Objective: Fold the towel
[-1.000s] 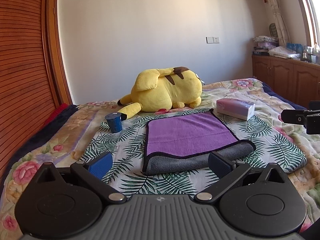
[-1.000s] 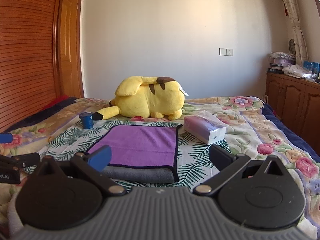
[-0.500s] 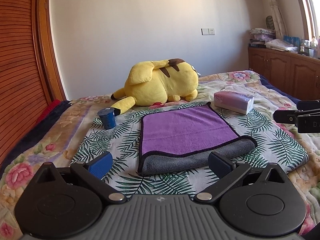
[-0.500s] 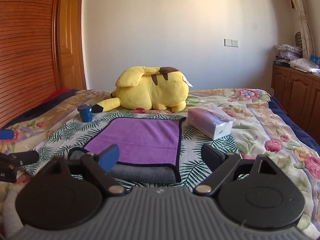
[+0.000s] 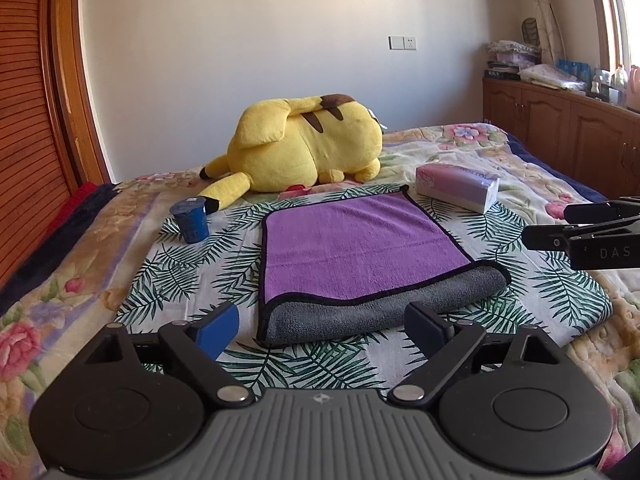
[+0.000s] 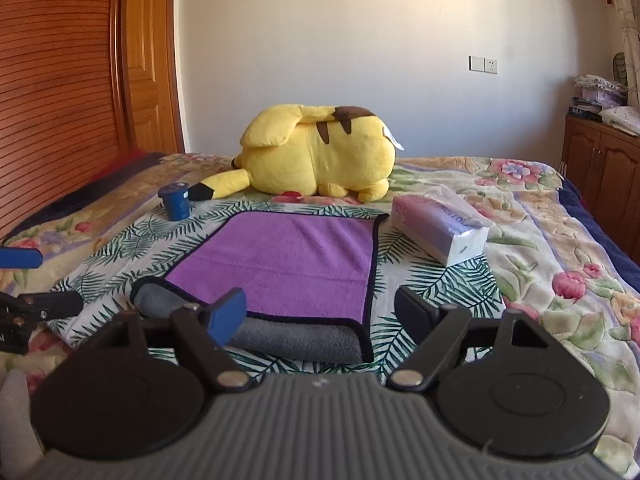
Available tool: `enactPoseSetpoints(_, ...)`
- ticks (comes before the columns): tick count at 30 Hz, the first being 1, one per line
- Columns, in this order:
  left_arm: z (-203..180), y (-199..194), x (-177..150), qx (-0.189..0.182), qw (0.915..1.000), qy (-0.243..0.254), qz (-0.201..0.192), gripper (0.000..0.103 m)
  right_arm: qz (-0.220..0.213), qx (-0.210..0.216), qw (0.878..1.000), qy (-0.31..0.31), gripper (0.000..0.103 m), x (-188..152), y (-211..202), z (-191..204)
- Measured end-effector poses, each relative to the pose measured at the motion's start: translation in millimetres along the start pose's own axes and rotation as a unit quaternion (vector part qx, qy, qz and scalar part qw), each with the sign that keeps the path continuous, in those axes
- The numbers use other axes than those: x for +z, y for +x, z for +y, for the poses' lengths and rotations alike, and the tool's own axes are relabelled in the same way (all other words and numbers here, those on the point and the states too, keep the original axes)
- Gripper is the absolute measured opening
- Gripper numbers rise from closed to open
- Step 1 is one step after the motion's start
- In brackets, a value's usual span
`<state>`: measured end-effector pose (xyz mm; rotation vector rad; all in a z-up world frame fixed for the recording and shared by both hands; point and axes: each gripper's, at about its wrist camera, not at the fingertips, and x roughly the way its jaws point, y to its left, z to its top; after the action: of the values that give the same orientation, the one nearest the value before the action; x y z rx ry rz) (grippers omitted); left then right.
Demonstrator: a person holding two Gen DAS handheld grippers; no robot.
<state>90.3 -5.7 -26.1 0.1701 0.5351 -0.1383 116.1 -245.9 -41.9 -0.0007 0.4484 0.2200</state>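
On the floral bedspread [image 5: 100,248], a purple towel [image 5: 360,244] lies before both hand-held grippers, left [image 5: 320,322] and right [image 6: 316,310], spread wide, empty.

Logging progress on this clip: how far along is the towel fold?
Done: the towel lies folded once, purple face up, grey fold at its near edge. In hand: nothing; the left gripper and right gripper are both open, short of that edge. Left: possibly another fold, but the pictures cannot settle whether one is planned.
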Motion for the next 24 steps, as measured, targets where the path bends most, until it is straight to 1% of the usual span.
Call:
enactPoseSetpoints(5,3,13,2,-0.003,0.9999,0.007,0.01,0.069,0.015,0.004,1.0,-0.006,0.079,2,15,-3)
enactPoseSetpoints(8,7,22,2,0.0,0.9998,0.009,0.017,0.069,0.026,0.006,1.0,-0.004,0.077,1,24,-5)
enactPoseSetpoints(15,24,45,6,0.0,0.9996,-0.008,0.027,0.067,0.047,0.016,0.999,-0.006,0.075,1,41,-9)
enactPoseSetpoints(19,32,58,9,-0.009,0.999,-0.017,0.04,0.056,0.057,0.019,0.998,-0.011,0.074,1,49,-9)
enactPoseSetpoints(24,39,74,8,-0.007,0.9988,-0.011,0.047,0.052,0.068,0.02,0.997,-0.012,0.073,1,60,-12)
